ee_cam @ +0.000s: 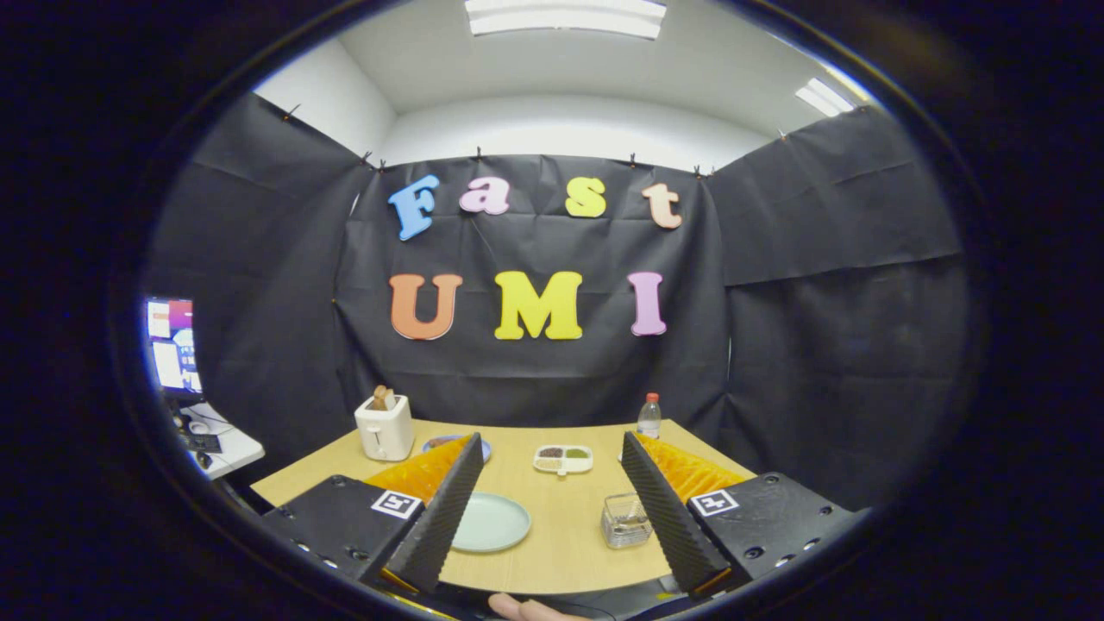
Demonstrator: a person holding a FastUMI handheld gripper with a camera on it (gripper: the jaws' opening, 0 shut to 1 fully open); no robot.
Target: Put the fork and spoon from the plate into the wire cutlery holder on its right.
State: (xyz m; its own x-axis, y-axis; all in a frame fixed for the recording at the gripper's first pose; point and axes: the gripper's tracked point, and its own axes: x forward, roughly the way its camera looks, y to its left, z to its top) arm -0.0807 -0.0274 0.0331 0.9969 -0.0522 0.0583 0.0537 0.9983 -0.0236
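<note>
A pale green plate lies on the wooden table, low between my fingers and close to the left one, which hides its left edge. To its right stands the wire cutlery holder, right against the inner side of my right finger. At this size I cannot tell what the holder contains. My gripper is open, held above the near part of the table, its fingers spread wide with nothing between them.
Farther back are a white toaster with bread in it, a blue plate partly behind the left finger, a white divided dish and a water bottle. A side desk with a monitor stands left. A person's fingertip shows below.
</note>
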